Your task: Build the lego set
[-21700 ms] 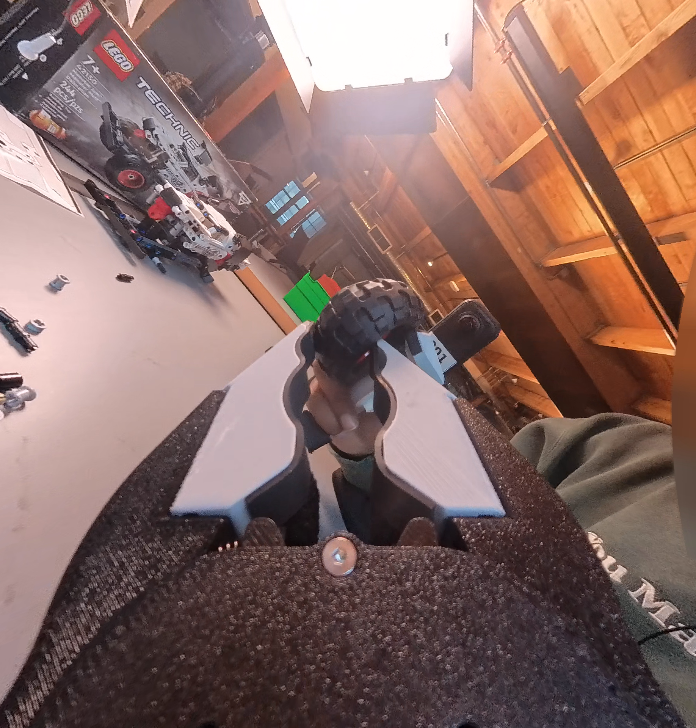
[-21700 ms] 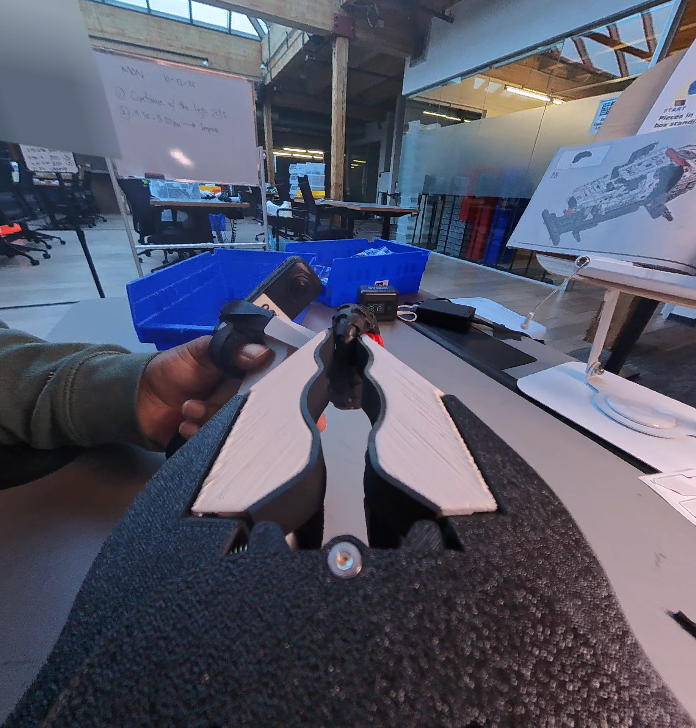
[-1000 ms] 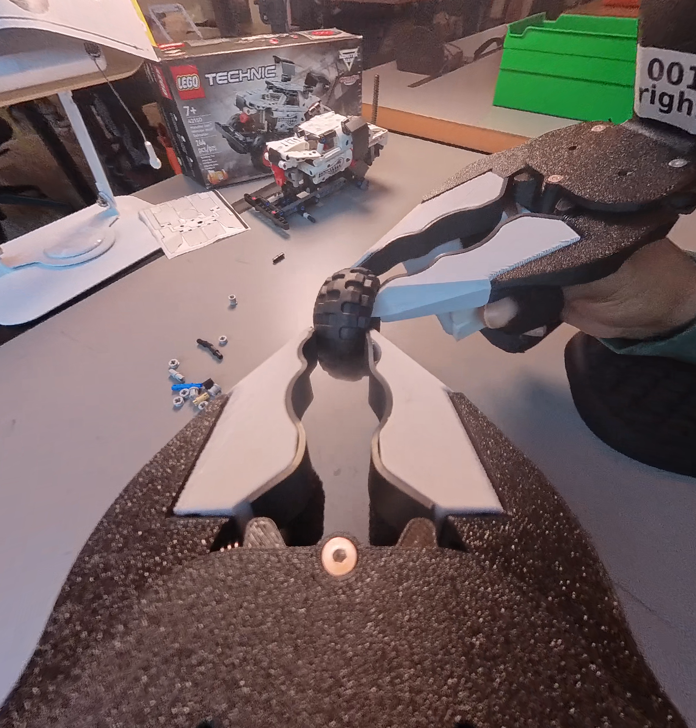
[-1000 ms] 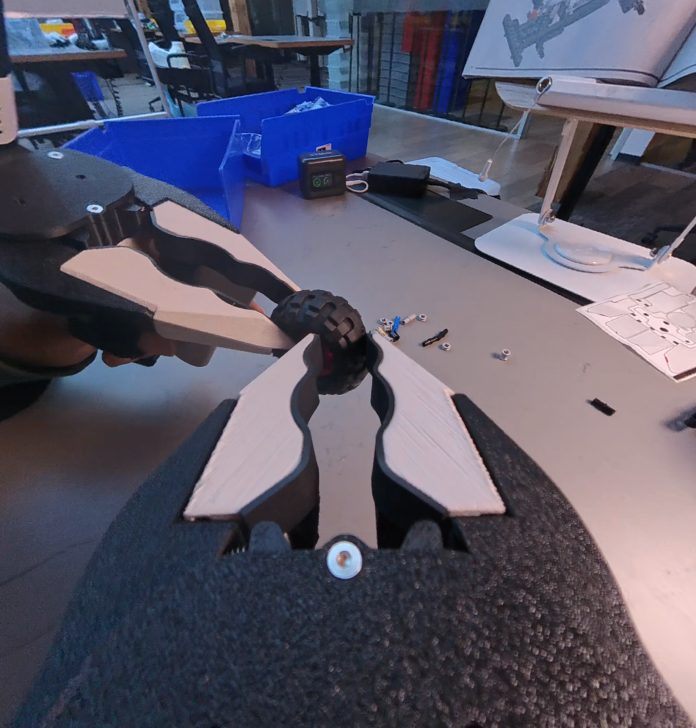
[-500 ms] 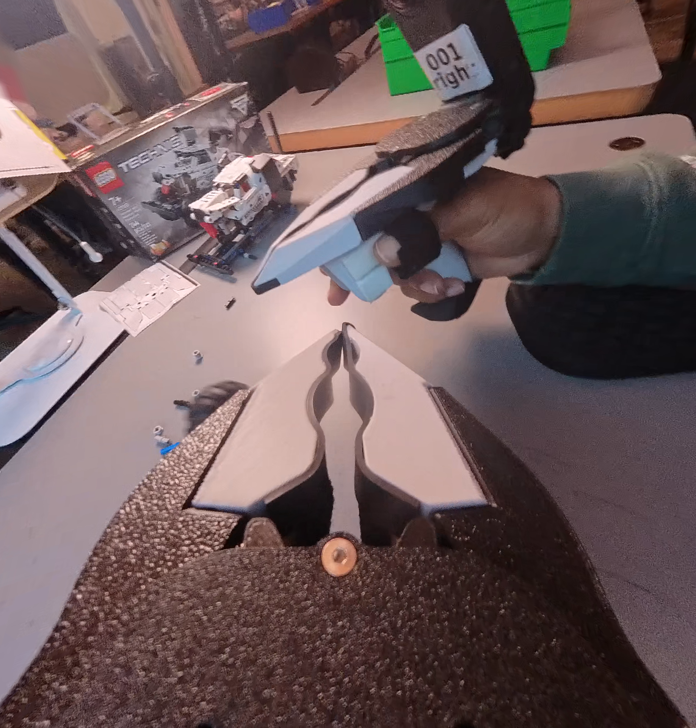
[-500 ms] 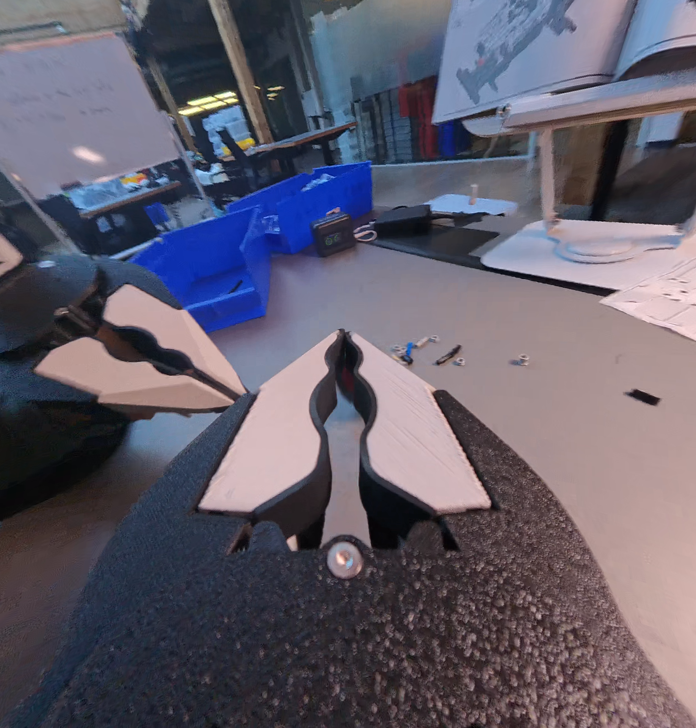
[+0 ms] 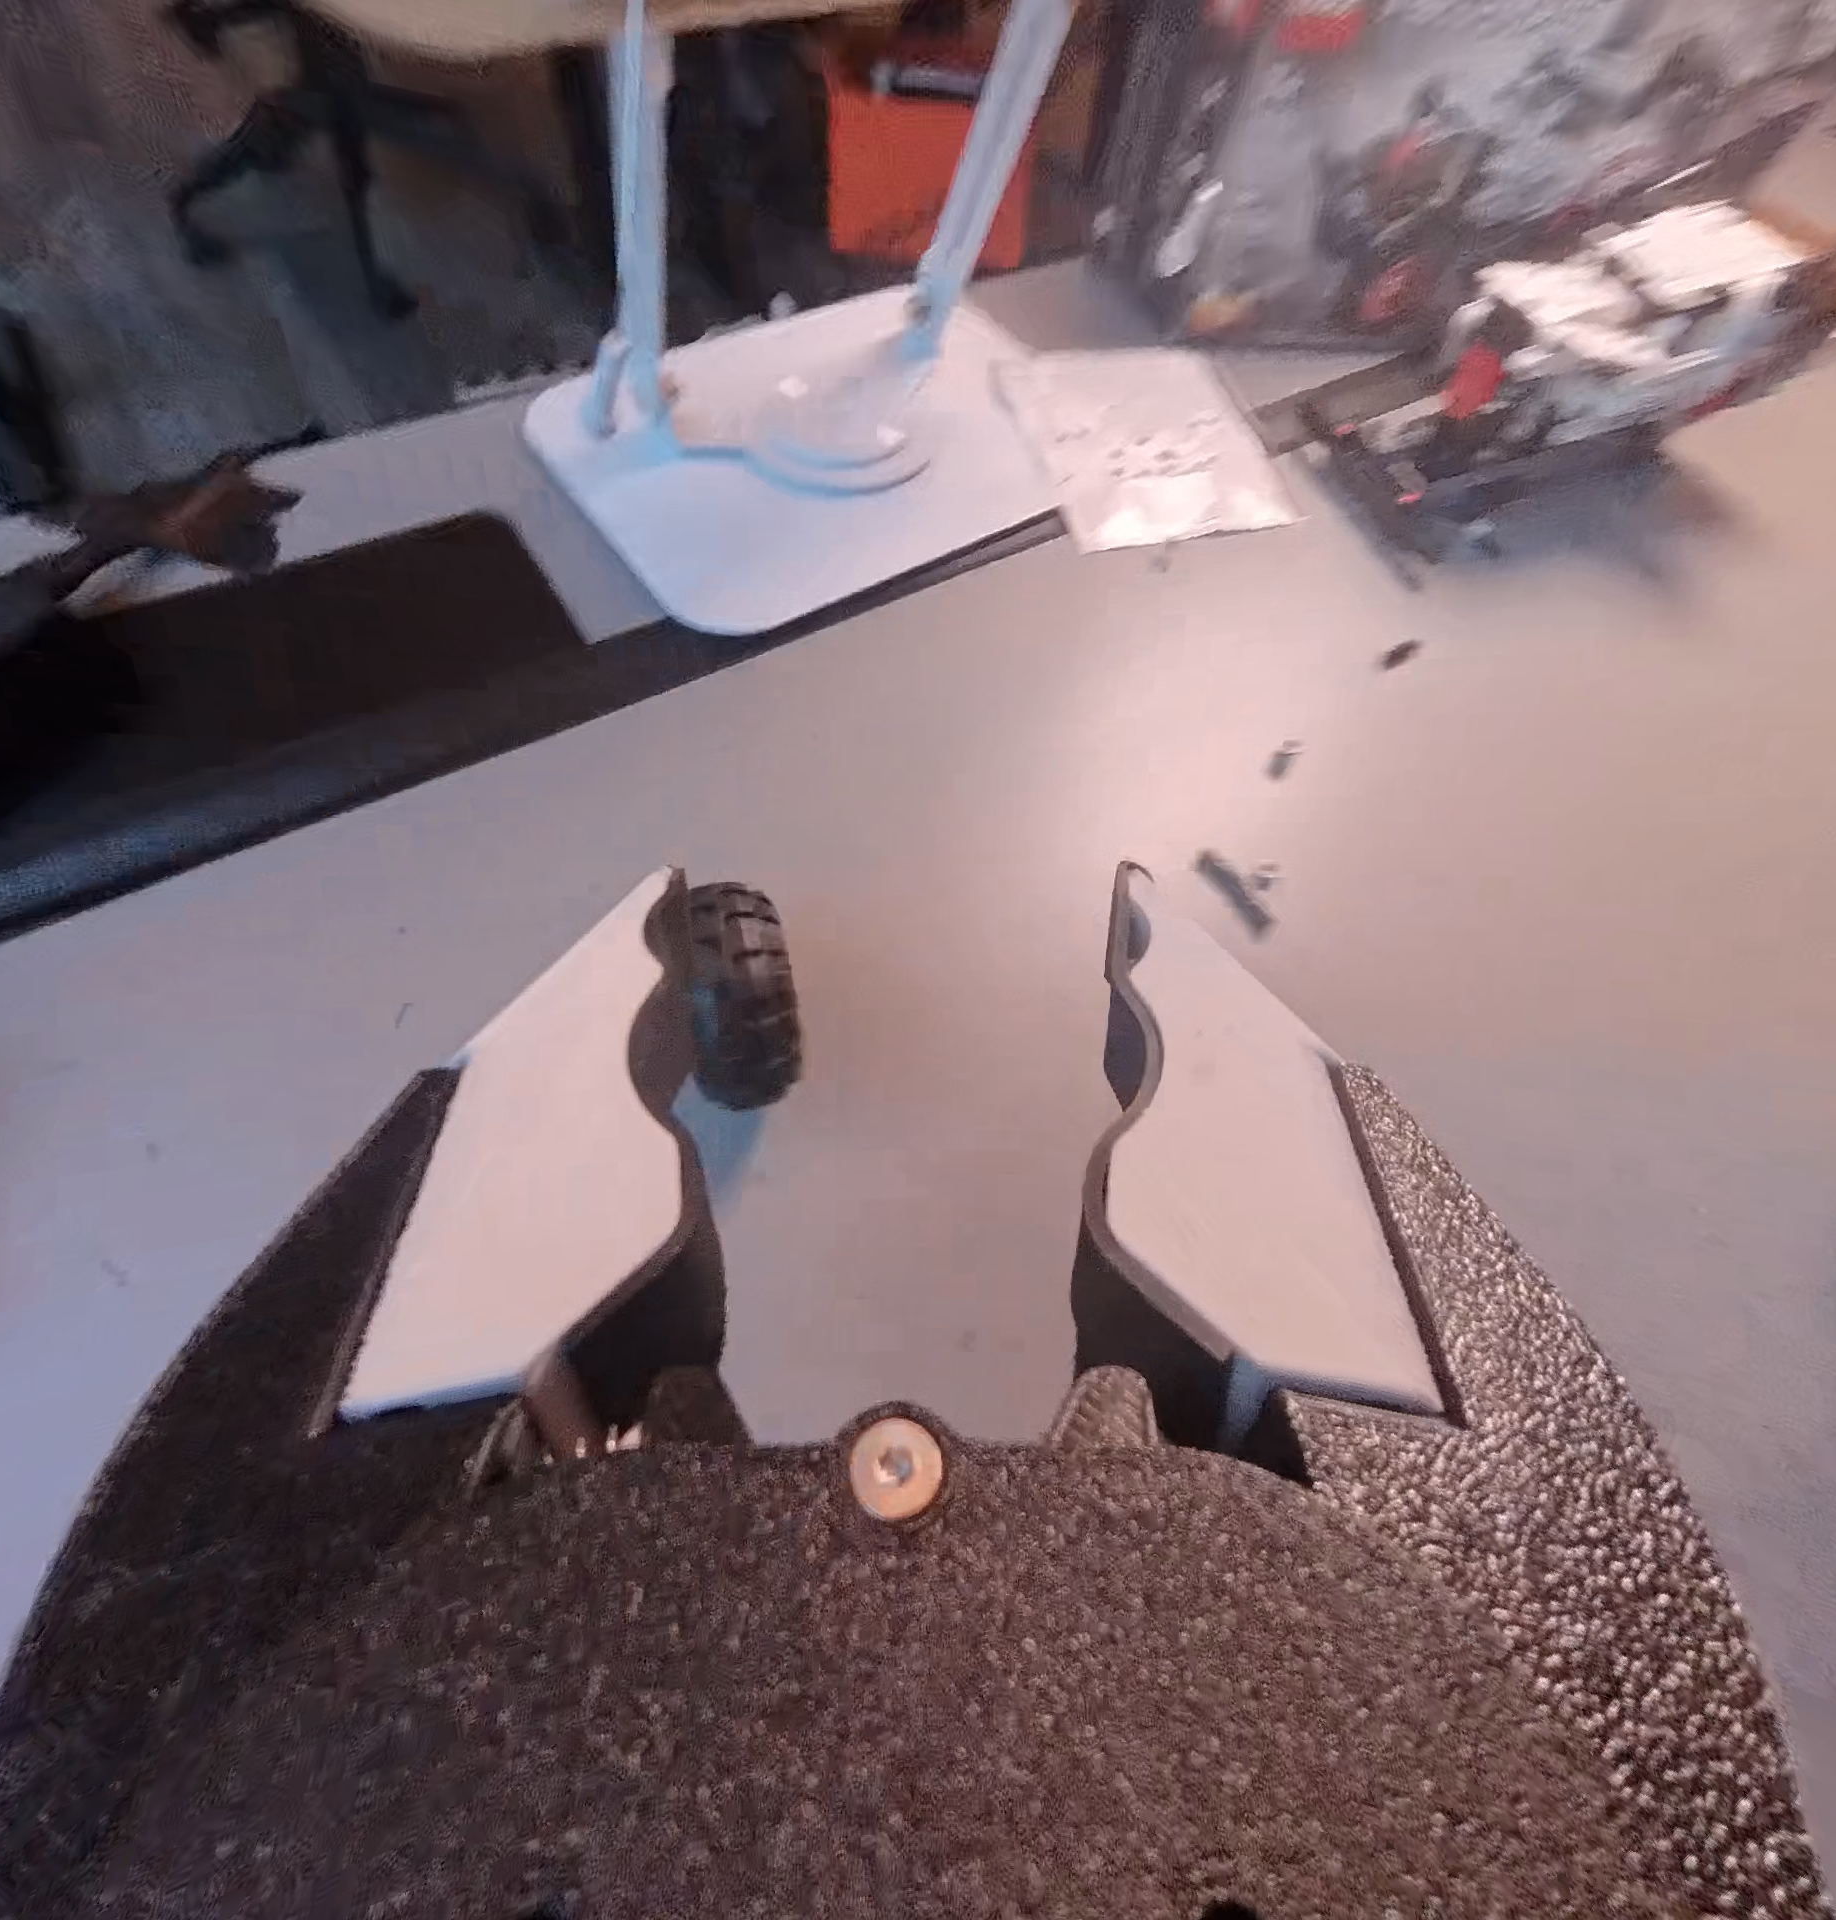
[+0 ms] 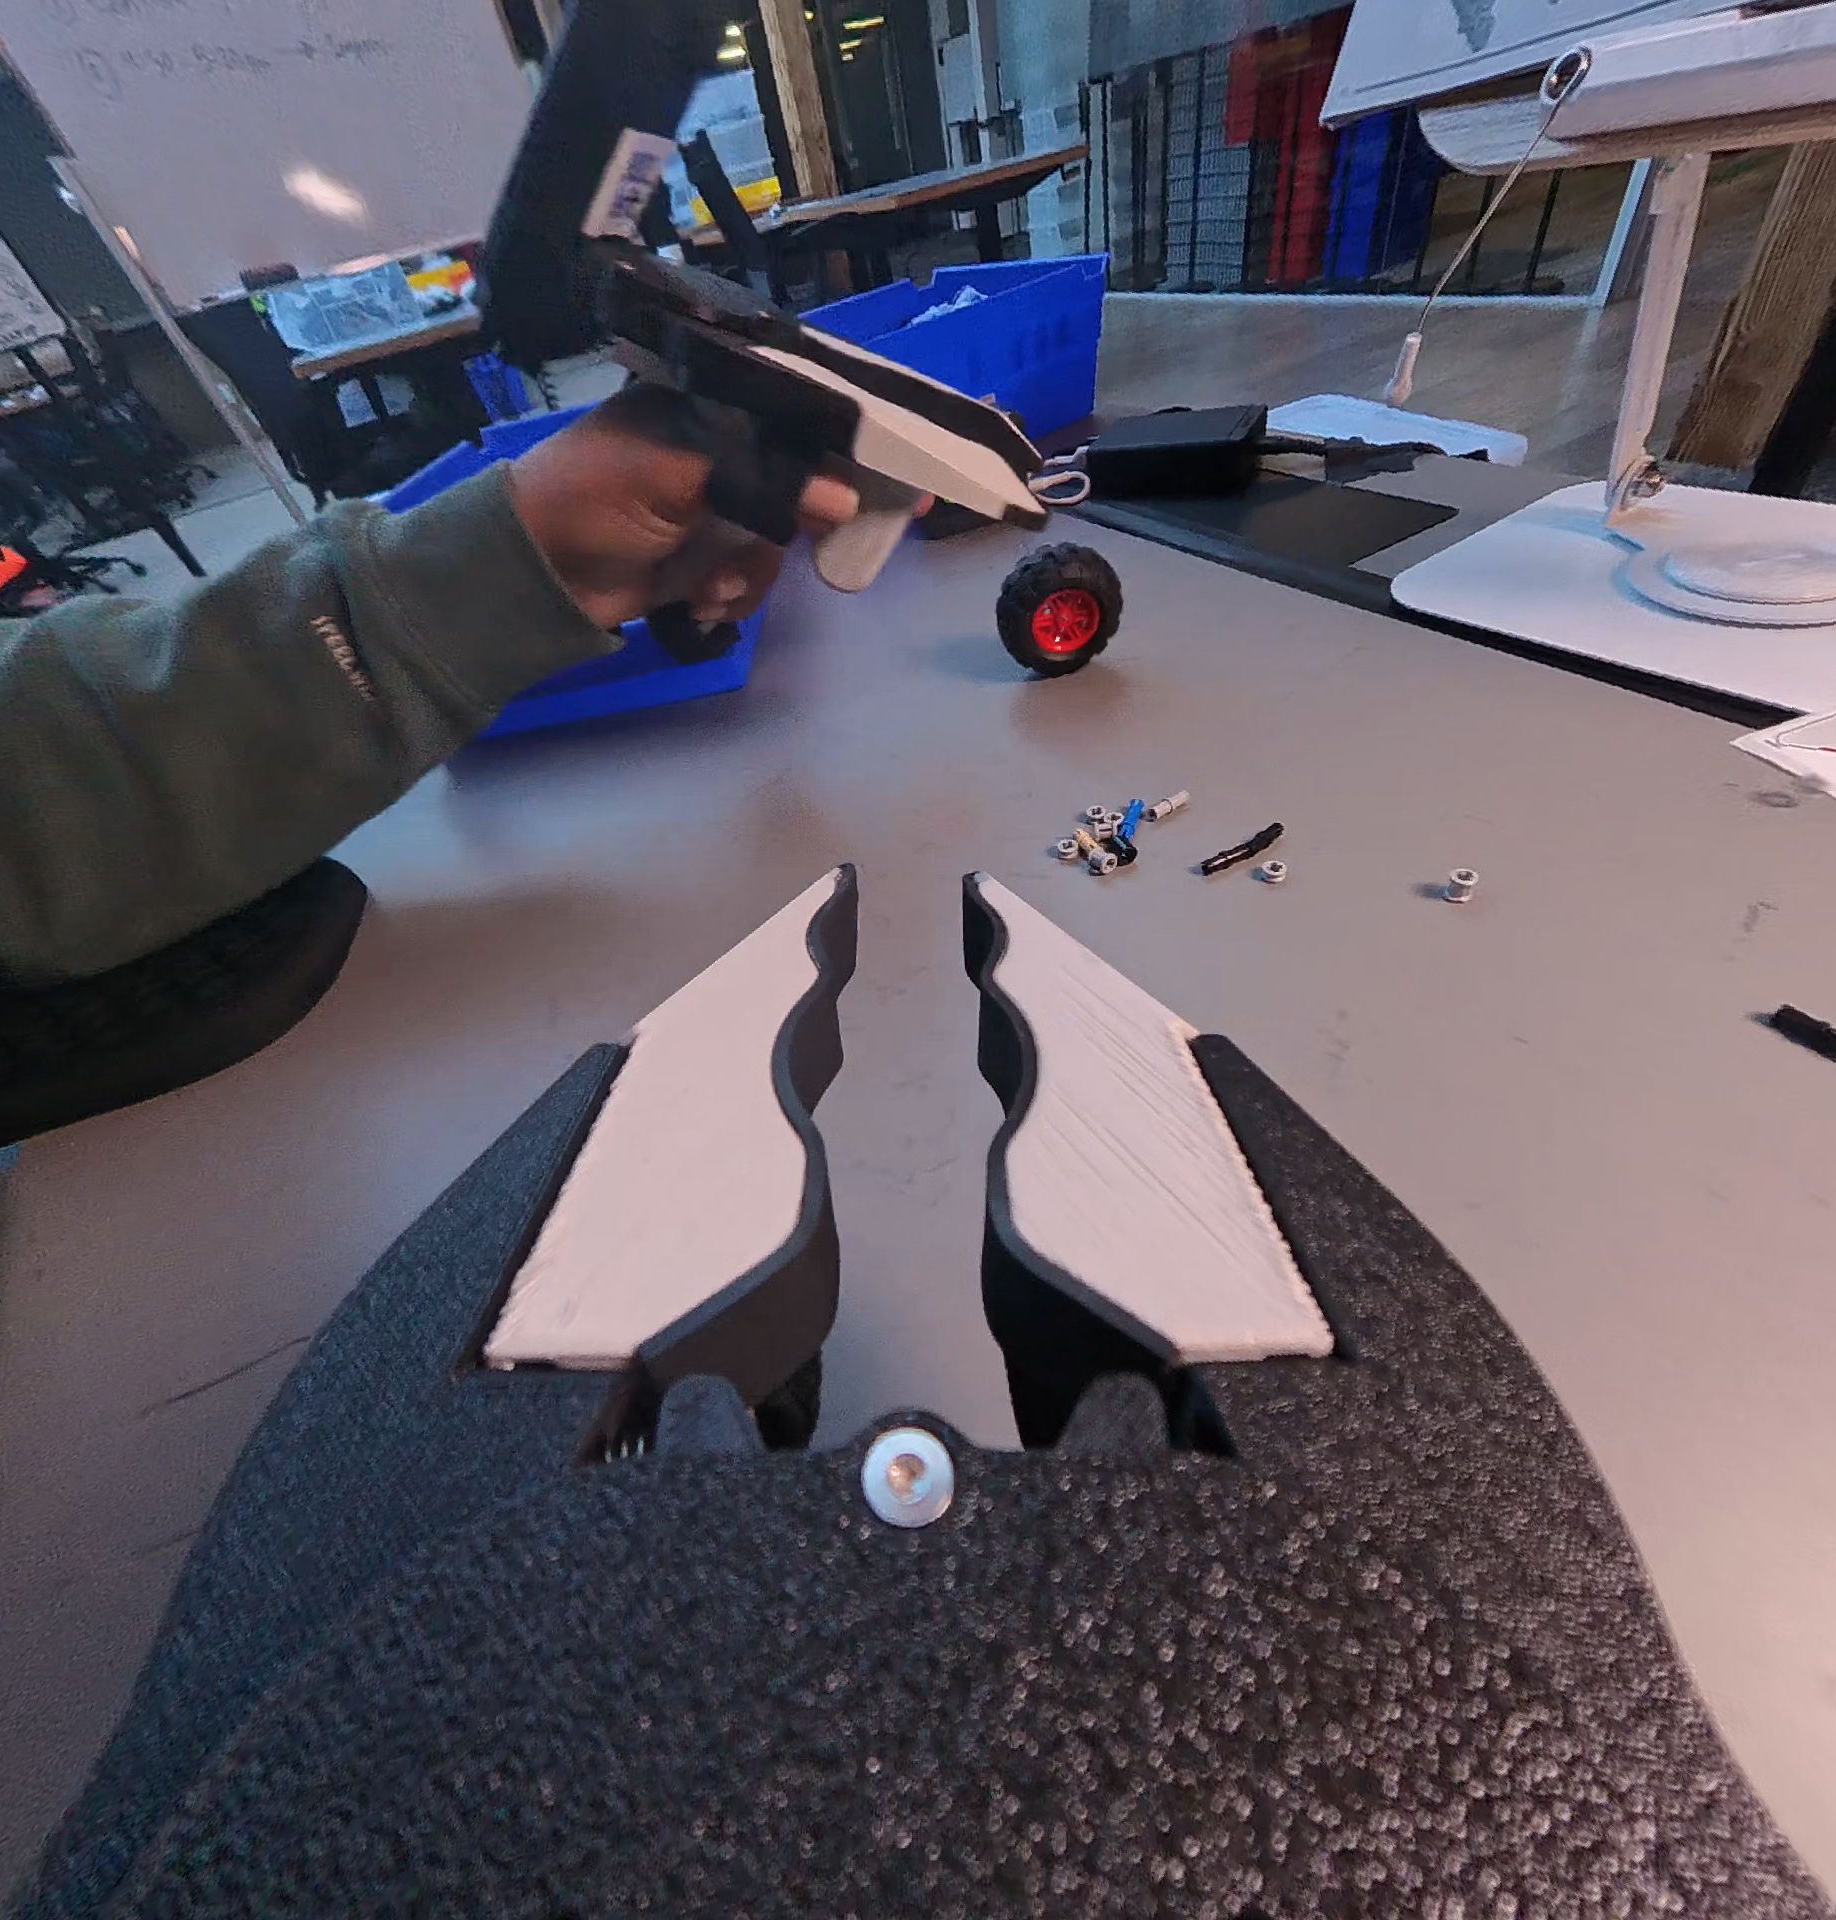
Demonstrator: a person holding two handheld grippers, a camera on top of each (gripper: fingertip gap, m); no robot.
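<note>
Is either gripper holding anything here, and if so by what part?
Nothing is held. The left gripper and right gripper are open and empty; the wheel stands free on the table.

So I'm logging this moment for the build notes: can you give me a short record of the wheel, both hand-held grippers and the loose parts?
wheel: black tyre, red hub, upright on the table, held by nothing
left hand-held gripper: open, above the wheel
right hand-held gripper: open, empty
loose parts: small pins and bushes on the table, right of the wheel
model: far right, blurred
</note>
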